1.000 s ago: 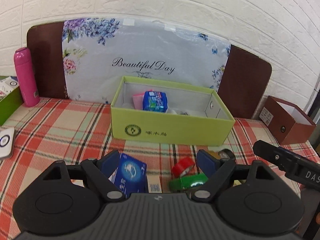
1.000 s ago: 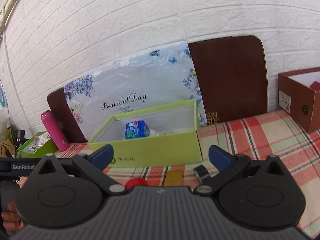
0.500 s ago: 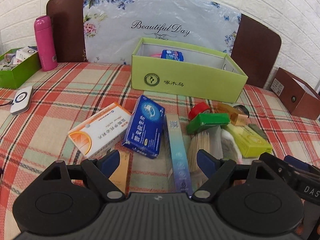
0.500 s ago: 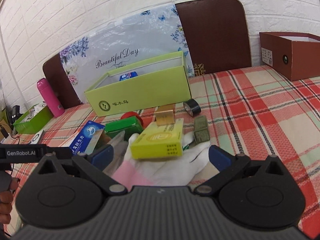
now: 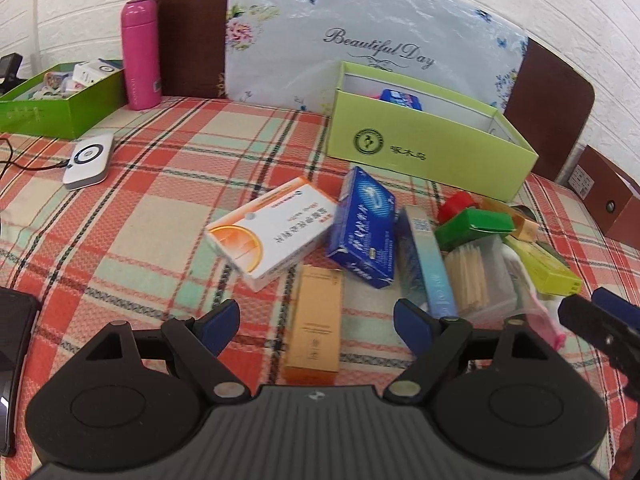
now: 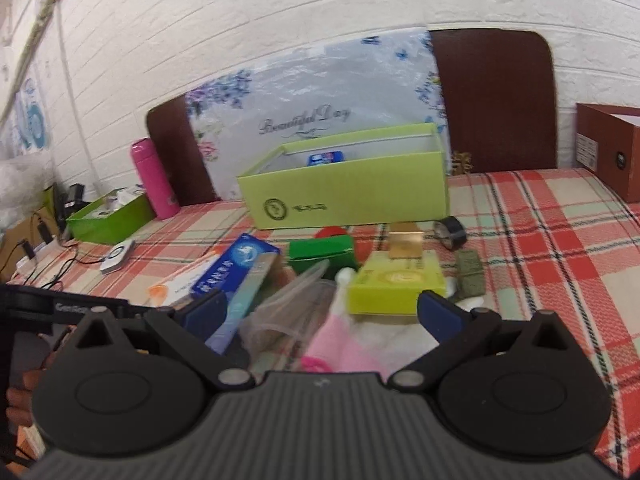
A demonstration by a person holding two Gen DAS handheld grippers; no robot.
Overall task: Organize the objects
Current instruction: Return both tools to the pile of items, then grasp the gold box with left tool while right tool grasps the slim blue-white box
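cardboard cartons lie scattered on the woven plaid tablecloth (image 5: 168, 216), just before the open rectangular lime-green box (image 5: 424, 152). left gripper (image 5: 316, 320) jaws stand wide over a slim tan carton (image 5: 316, 320); right gripper (image 6: 320, 312) jaws stand wide above crinkled clear plastic (image 6: 288, 312).

Plaid tablecloth (image 5: 168, 216) carries lime box (image 5: 424, 148) at one o'clock, pink bottle (image 5: 140, 52) at eleven, packets heaped centre.

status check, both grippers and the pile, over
Left gripper open, empty, over the tan box. Right gripper open, empty, above the pink glove. Pile loose in front of the green box. Nothing blocking.
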